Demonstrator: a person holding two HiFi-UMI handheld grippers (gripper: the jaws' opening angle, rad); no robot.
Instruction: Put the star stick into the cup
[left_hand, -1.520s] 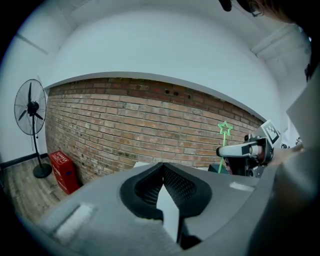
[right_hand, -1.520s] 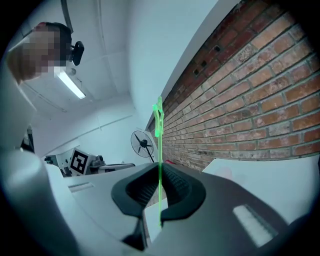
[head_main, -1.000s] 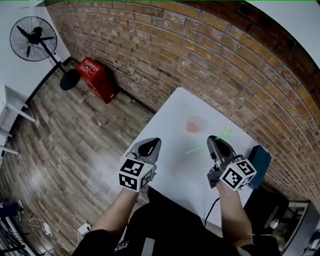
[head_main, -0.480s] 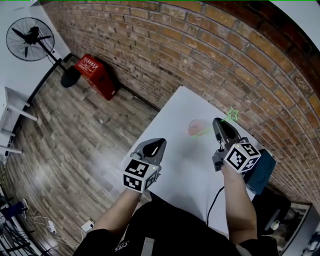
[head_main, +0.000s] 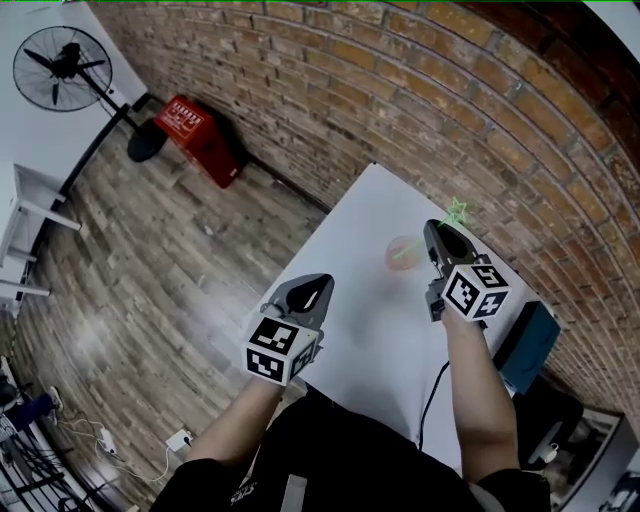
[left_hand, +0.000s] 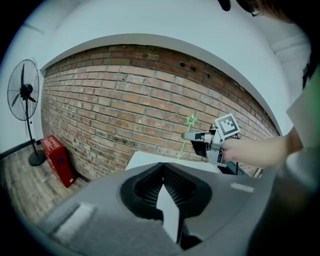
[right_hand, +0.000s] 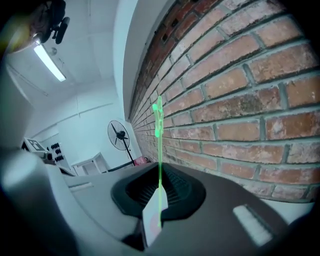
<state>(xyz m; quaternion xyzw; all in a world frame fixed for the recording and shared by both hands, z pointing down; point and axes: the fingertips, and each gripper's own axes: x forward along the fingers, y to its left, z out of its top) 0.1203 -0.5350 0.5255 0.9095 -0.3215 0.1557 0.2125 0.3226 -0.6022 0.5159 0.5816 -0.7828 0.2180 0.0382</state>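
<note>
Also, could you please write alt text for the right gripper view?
The right gripper is shut on a thin green star stick that runs up the picture beside a brick wall. A standing fan shows far behind.

Head view: my right gripper (head_main: 436, 233) covers the 3 o'clock side of the pale pink translucent cup (head_main: 400, 253), and the rim is too faint to trace. On the thin green star-topped stick (head_main: 457, 211) only the star is clear; the shaft is too fine to follow.

Right gripper view: the star is a blur and the stick's lower end disappears between my closed jaws.

The print on the red metal box (head_main: 197, 135) is too small to read. At 4 o'clock, my forearm hides part of the dark teal box (head_main: 530, 345).
</note>
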